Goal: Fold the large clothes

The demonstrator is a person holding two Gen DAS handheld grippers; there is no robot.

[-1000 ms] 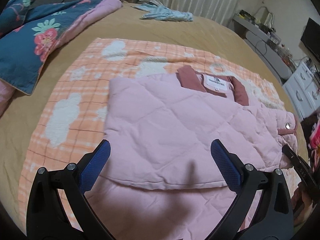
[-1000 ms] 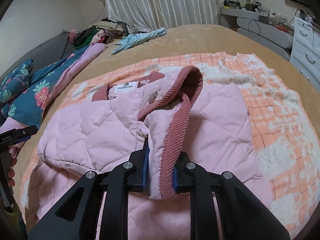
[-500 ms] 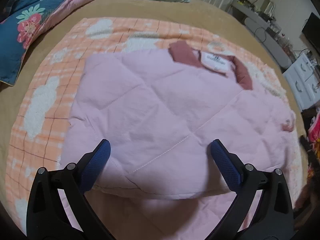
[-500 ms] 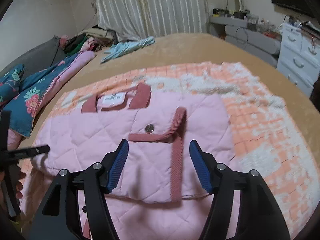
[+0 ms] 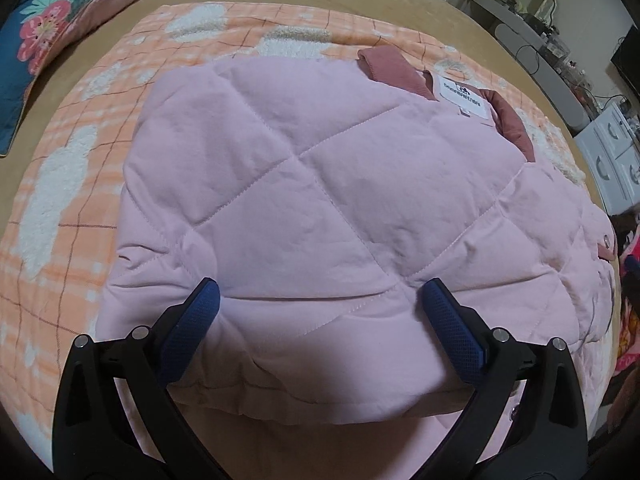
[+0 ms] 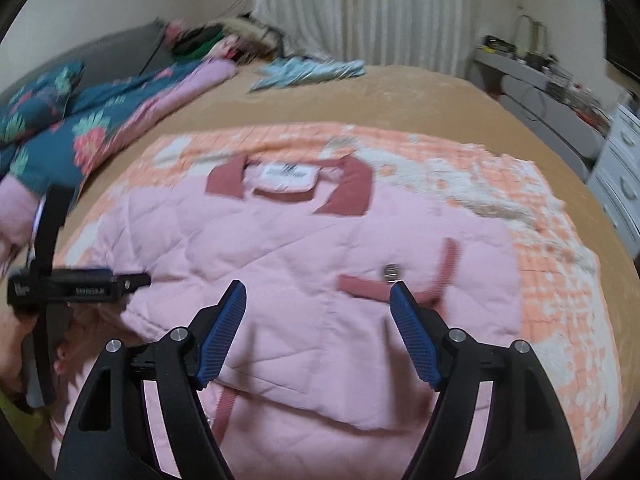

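Note:
A pink quilted jacket (image 5: 320, 184) with a dark pink ribbed collar (image 6: 348, 192) and a white neck label lies on the bed, both sides folded inward over its middle. My left gripper (image 5: 318, 300) is open and empty, its blue pads low over the near folded edge. My right gripper (image 6: 318, 300) is open and empty above the jacket (image 6: 280, 264), near a ribbed cuff with a metal snap (image 6: 392, 272). The left gripper also shows in the right wrist view (image 6: 80, 280) at the jacket's left edge.
The jacket rests on an orange checked blanket (image 5: 80, 160) over a tan bedspread (image 6: 400, 96). A blue floral quilt (image 6: 72, 128) lies at the left, a light blue garment (image 6: 308, 72) at the far edge. White drawers (image 6: 624, 184) and a shelf stand at the right.
My right gripper let go of the ribbed jacket edge, opened and pulled back; that side now lies flat. My left gripper moved forward and lower over the jacket.

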